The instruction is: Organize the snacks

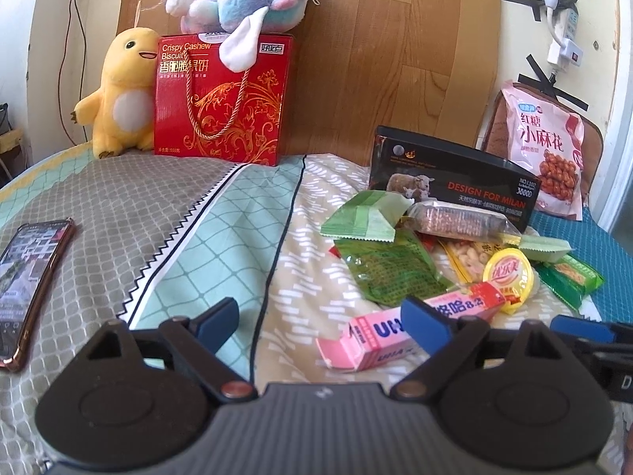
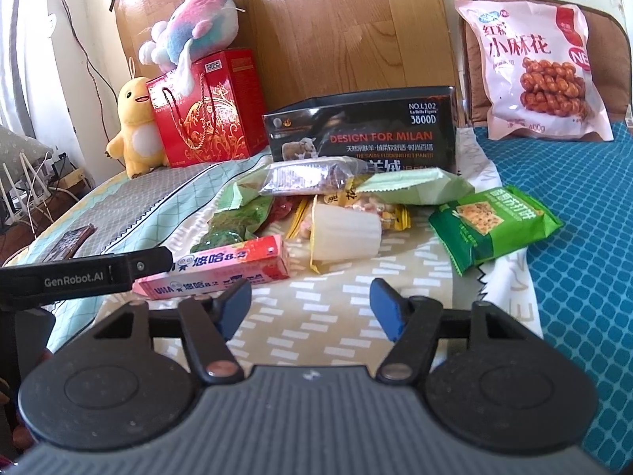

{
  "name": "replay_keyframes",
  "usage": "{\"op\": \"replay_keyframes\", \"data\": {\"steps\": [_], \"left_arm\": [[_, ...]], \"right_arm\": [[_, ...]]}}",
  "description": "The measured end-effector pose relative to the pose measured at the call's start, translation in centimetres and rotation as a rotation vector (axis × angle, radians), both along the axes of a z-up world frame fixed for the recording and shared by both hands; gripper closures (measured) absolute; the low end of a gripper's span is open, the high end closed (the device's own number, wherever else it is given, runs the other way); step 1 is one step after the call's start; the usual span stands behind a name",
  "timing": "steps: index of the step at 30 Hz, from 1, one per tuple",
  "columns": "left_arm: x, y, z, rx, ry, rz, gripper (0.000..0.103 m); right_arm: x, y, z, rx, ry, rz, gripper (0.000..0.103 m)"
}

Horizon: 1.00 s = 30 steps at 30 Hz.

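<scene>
The red box (image 1: 221,99) reads "Crispy Cashew Biscuit". The black box (image 2: 364,130) bears "DESIGN FOR MILAN", "NO.L102" and "3800D". The pink bag (image 2: 534,67) shows "小麻花" and "400g". The pink carton (image 2: 221,273) carries "UHA" and "8.2". The left gripper's arm (image 2: 75,277) is marked "GenRobot.AI".

My claws (image 1: 322,322) had matt black plastic arms and smooth blue pads (image 2: 385,310). The bedspread (image 1: 118,213) under them was soft printed cloth. The pink carton (image 1: 379,336) looked like glossy card, the green packet (image 2: 490,225) shiny crinkled plastic film. The black box (image 2: 368,130) gleamed, the red gift box (image 1: 221,99) was glossy card with gold print and a cord handle. Behind stood a smooth wood-look board (image 1: 395,59) and a fuzzy yellow plush toy (image 1: 118,91).
</scene>
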<state>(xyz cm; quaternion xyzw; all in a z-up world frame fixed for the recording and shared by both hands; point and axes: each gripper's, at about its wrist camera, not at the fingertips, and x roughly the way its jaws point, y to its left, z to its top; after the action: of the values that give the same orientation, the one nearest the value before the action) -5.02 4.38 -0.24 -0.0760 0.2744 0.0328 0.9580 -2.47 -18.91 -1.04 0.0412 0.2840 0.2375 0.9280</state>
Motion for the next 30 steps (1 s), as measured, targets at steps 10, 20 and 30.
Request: {"op": "replay_keyframes", "data": {"steps": [10,20,30], "left_arm": [[0.09,0.12,-0.03,-0.007,0.004,-0.005,0.011],[0.17,0.40,-0.16,-0.026,0.009,-0.006,0.010],[0.18,0.56,-0.24,-0.041,0.013,-0.005,0.009]], "right_arm": [[0.04,-0.05,-0.04,0.007,0.003,0.005,0.035],[0.02,-0.13,-0.01,0.015,0.004,0.014,0.035],[0.05,-0.20,-0.01,0.022,0.008,0.021,0.035]]}}
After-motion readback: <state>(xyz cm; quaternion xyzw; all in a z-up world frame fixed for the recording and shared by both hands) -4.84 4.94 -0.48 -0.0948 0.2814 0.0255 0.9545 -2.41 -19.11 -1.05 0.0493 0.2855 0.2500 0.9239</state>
